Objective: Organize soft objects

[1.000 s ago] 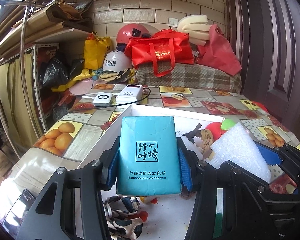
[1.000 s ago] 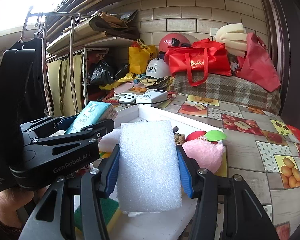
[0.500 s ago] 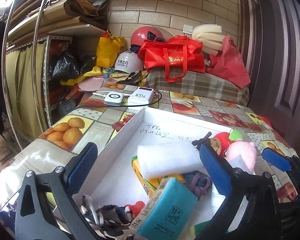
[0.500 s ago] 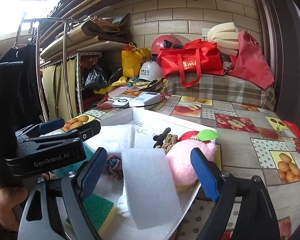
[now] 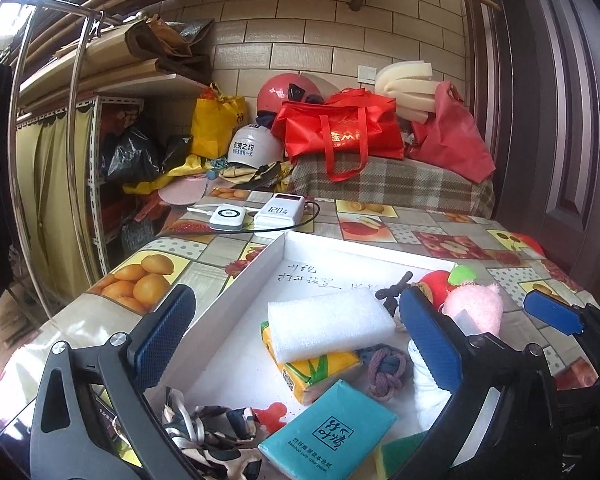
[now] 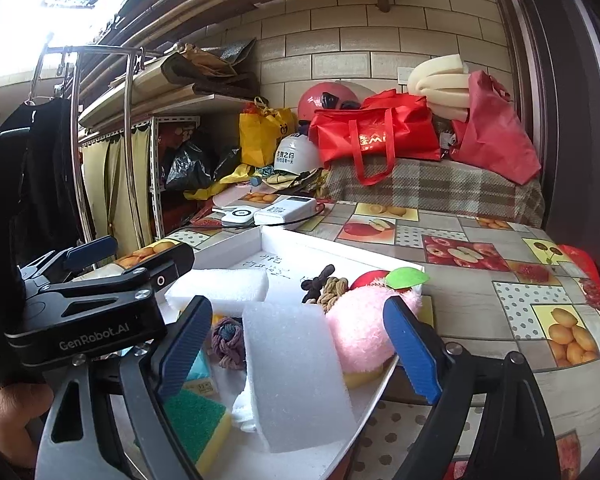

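Both grippers were basically done with a drop-off here. The left gripper (image 5: pixel 296 340) had its jaws spread as wide as they go, having just opened, with nothing clamped: the teal paper-wrapped tissue pack (image 5: pixel 328 440) was lying loose in the shallow white cardboard tray (image 5: pixel 244 276), tilted against the yellow tissue pack (image 5: pixel 312 368). The right gripper (image 6: pixel 300 344) had its jaws just opening too, and the upright white foam block (image 6: pixel 296 372) stood between the blue pads without being pressed, leaning on the fluffy pink plush toy (image 6: pixel 360 332).

The step looked like release and clear out. To do it well, the person would want to pull each gripper straight back along its fingers, so a pad doesn't drag the foam block or flick the teal pack over the tray edge. That foam block looked tippy, sitting right at the near rim, so a slow retreat seemed smart.

Stuff that was hard to read: the tray's near edge was cut off in both views, so it's unclear how much of the green and yellow scrub sponge (image 6: pixel 192 420) or the patterned cloth (image 5: pixel 208 436) was inside. The knotted purple rope toy (image 5: pixel 384 372) was half hidden behind the right-hand finger of the left gripper, and whatever white thing sat under the foam block couldn't be identified.
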Demonstrator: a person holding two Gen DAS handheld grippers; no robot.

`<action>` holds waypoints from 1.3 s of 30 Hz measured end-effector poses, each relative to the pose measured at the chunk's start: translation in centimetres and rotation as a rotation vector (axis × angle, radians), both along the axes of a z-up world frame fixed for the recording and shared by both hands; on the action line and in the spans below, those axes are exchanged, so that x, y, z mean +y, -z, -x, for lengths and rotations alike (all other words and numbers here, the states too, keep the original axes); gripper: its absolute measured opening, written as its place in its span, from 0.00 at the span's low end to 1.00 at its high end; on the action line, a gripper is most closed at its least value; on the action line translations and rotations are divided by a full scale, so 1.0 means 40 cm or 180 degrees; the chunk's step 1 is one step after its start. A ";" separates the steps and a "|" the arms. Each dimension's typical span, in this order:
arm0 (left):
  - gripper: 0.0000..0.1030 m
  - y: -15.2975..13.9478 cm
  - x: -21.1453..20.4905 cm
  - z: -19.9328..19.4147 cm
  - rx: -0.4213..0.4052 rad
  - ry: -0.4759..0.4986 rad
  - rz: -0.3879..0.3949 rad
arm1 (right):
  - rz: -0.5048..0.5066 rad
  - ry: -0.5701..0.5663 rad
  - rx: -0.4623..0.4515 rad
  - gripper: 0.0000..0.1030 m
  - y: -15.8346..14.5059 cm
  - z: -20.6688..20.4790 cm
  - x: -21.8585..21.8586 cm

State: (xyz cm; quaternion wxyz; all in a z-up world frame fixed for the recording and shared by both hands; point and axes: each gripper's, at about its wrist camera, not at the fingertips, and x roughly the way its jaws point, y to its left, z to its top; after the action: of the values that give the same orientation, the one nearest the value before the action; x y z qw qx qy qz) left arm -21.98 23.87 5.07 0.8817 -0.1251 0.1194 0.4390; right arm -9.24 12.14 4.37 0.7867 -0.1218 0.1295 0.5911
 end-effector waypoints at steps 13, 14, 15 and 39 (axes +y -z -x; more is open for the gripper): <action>1.00 0.000 -0.135 -0.023 0.0191 0.0294 -0.0088 | -0.0065 0.0154 0.0121 0.85 -0.005 -0.035 -0.117; 1.00 0.000 -0.149 -0.025 0.0205 0.0316 -0.0087 | -0.0066 0.0173 0.0088 0.85 -0.006 -0.035 -0.132; 1.00 0.000 -0.161 -0.028 0.0219 0.0328 -0.0085 | -0.0061 0.0203 0.0062 0.85 -0.007 -0.036 -0.145; 1.00 -0.006 -0.337 -0.120 0.0517 0.0547 0.0028 | -0.0677 0.1531 0.0002 1.00 -0.043 -0.132 -0.518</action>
State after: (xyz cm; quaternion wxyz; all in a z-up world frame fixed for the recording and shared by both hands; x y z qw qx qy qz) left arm -17.16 10.38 5.33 0.9029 -0.0822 0.2027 0.3700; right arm -3.98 -8.57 6.11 0.9130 -0.0039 0.0921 0.3974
